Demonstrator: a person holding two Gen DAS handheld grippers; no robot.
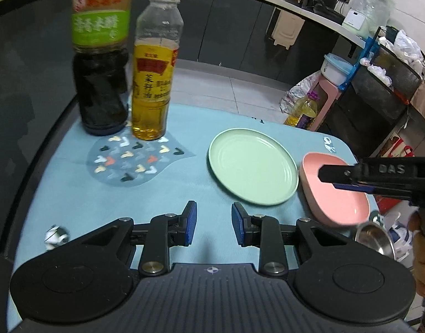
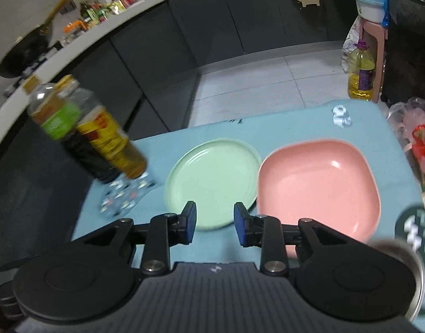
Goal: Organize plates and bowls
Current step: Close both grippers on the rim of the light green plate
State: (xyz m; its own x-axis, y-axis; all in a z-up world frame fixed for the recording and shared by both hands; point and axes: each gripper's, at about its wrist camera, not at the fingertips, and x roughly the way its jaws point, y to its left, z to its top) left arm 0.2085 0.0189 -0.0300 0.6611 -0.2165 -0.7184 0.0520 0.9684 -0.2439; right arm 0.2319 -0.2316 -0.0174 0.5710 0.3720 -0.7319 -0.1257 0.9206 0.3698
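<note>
My right tongs (image 2: pixel 214 223) hang empty, jaws narrowly apart, just short of the green plate (image 2: pixel 212 183); the pink bowl (image 2: pixel 318 186) touches it toward the worktop's right edge. Left tongs (image 1: pixel 214 223) (also empty, narrow) sit farther from both.

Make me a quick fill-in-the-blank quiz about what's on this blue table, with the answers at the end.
1. The round flat plate is pale ____.
2. The square pink dish lies to the ____ of that plate in the right wrist view.
3. The two tall bottles, a dark sauce bottle and a yellow oil bottle, stand ____.
4. Between its pads the left claw holds ____.

Answers: green; right; upright; nothing
</note>
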